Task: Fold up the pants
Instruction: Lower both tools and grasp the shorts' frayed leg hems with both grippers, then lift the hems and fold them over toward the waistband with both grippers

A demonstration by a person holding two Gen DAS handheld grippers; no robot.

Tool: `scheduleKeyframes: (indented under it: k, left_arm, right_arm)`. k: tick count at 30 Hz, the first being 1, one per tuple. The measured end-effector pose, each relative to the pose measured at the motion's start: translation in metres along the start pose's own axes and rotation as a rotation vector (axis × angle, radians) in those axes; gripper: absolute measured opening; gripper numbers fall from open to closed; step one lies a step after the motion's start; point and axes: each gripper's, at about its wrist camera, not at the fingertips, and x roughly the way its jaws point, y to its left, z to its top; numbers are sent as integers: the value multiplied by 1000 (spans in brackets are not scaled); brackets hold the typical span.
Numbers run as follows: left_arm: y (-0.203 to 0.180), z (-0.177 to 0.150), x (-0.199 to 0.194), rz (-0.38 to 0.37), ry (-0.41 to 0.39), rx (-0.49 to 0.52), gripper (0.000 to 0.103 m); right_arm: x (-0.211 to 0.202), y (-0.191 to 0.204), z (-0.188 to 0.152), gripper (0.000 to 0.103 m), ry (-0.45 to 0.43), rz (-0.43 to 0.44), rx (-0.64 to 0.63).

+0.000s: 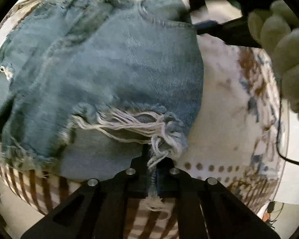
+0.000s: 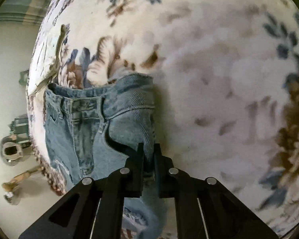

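Note:
Light-blue ripped jeans [image 1: 109,63] lie on a floral cloth [image 1: 225,103]. My left gripper [image 1: 151,159] is shut on the frayed torn edge of the jeans, white threads hanging between its fingers. In the right wrist view the jeans [image 2: 85,119] show their waistband and fly, folded lengthwise. My right gripper [image 2: 148,149] is shut on the jeans' right edge below the waistband. The right gripper also shows in the left wrist view [image 1: 207,24], gripping the denim's far corner, held by a gloved hand [image 1: 279,45].
The cloth [image 2: 219,79] covers a round table with brown and blue flower print. A striped border [image 1: 39,179] hangs at the near edge. A black cable [image 1: 283,151] runs off the right. Chair legs [image 2: 20,177] and floor lie left of the table.

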Motion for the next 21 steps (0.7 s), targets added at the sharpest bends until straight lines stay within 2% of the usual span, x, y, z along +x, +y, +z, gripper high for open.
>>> scheduleKeyframes:
  k: [3,6,9,10,12,14,16,18,19,21]
  left_arm:
    - [12,6,-44,-36,-46,-6,2]
    - [41,9,-85,-61,-120,-20,2]
    - [79,11,-125,-84,-176,-83,2]
    - [81,6,-125,-84,-190,-98,2]
    - [115,18,-155,-94,-222,-158,2]
    - [144,8,-149,-74,-254,-195,2]
    - [163,11,-142,-82,-271,-277,2]
    - [207,16,-140,-74,-287,-352,2]
    - [210,13,-117,-59,-293,-381,2]
    - [239,20,-104,-54,-290,-452,2]
  right_arm:
    - [-25,27,-5,8,-36,-30,-21]
    - [-53,65,-12,8,-83,-36,-55]
    - [-74,109,-16,7,-121,-10,-83]
    - [-79,126,-17,7,-132,2,-96]
    - [-81,166,-17,7,-147,9,-124]
    - [-70,212,-13,7,-148,18,-154]
    - [-55,249,-8,7,-138,14,-189]
    - [-32,284,-2,7,-119,6,-225]
    - [-16,303,0,7,-104,-2,-242]
    - [15,335,4,7,-76,-34,-278]
